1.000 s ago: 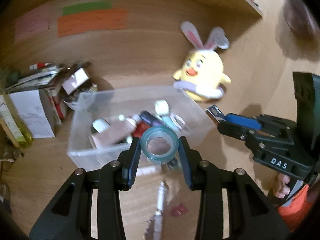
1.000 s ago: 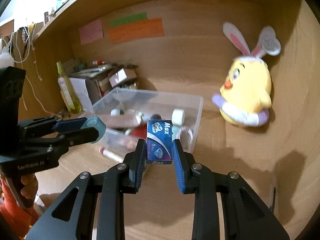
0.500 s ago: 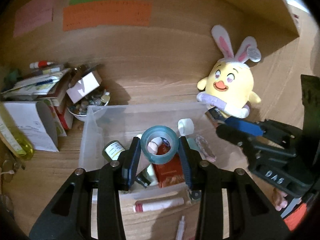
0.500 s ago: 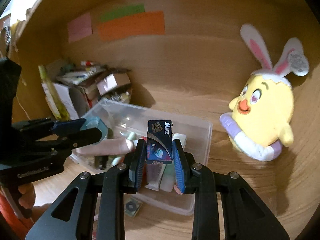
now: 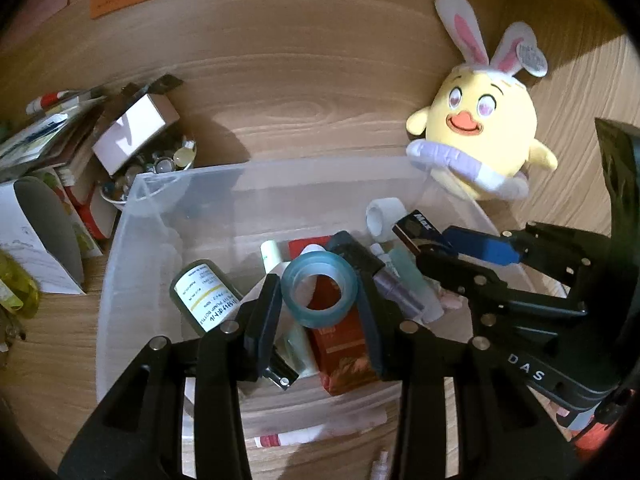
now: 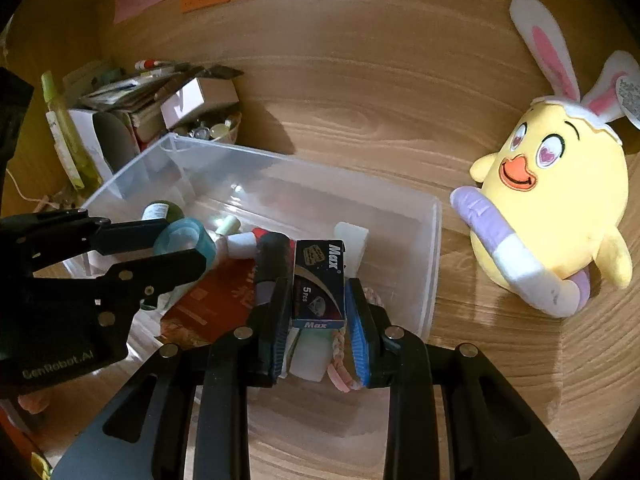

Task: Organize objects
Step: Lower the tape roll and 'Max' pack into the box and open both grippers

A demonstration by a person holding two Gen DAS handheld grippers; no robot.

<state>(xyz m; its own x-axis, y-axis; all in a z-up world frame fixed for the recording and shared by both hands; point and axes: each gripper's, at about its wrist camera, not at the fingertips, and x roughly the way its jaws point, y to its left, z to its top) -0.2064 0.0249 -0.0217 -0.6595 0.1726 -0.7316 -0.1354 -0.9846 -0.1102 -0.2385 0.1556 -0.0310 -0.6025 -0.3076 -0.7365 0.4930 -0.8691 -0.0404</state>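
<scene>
My left gripper [image 5: 319, 294] is shut on a teal tape roll [image 5: 318, 290] and holds it above the inside of a clear plastic bin [image 5: 132, 216]. My right gripper [image 6: 319, 292] is shut on a small blue Max box [image 6: 319, 284] over the bin's [image 6: 434, 248] right part. The tape roll [image 6: 182, 238] and left gripper [image 6: 160, 248] show at the left of the right wrist view. The Max box [image 5: 418, 229] and right gripper [image 5: 432, 240] show at the right of the left wrist view. The bin holds a red box [image 5: 340, 344], a labelled bottle [image 5: 206, 298], tubes and other small items.
A yellow bunny-eared plush chick [image 5: 478, 144] sits right of the bin, also in the right wrist view [image 6: 556, 208]. Stacked boxes, papers and a bowl of small items [image 5: 120, 148] crowd the left. A tube [image 5: 288, 438] lies on the wooden desk before the bin.
Both grippers have moved forward and down over the bin, still holding the tape roll and the Max box. The bin's contents now lie close under the fingers.
</scene>
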